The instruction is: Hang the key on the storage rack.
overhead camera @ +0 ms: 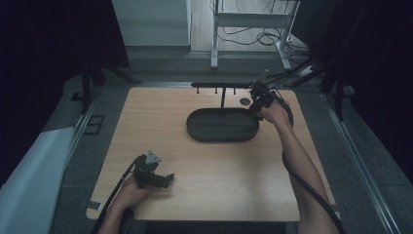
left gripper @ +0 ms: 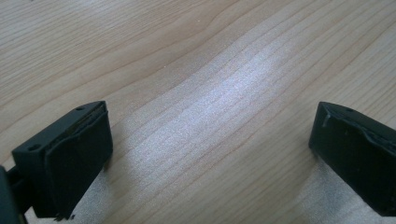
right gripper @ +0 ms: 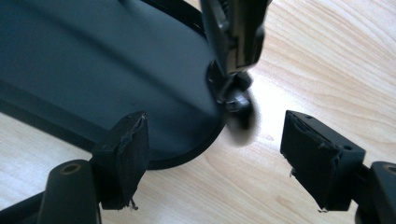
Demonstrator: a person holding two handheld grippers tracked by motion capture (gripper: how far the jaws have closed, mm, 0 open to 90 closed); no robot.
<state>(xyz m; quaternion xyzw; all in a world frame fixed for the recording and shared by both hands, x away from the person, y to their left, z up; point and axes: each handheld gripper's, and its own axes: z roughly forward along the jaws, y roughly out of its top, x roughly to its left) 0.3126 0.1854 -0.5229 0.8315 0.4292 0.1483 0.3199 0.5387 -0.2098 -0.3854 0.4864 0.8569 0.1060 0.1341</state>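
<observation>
A black oval tray (overhead camera: 194,132) lies at the middle back of the wooden table (overhead camera: 195,195). Behind it stands a black rack with a horizontal bar (overhead camera: 219,85) and short pegs. My right gripper (overhead camera: 255,96) is at the bar's right end, above the tray's right tip. In the right gripper view a shiny metal tool (right gripper: 233,42) hangs just beyond my right gripper (right gripper: 217,140), whose jaws stand apart with nothing between the pads; the tray's rim (right gripper: 187,161) lies below. My left gripper (overhead camera: 168,179) rests open on the table near the front left, with bare wood between its jaws (left gripper: 210,140).
A small grey round spot (overhead camera: 245,101) sits on the table beside the tray's right end, blurred in the right gripper view. Beyond the table's back edge are a white frame (overhead camera: 253,22) and cables on the floor. Dark curtains flank both sides.
</observation>
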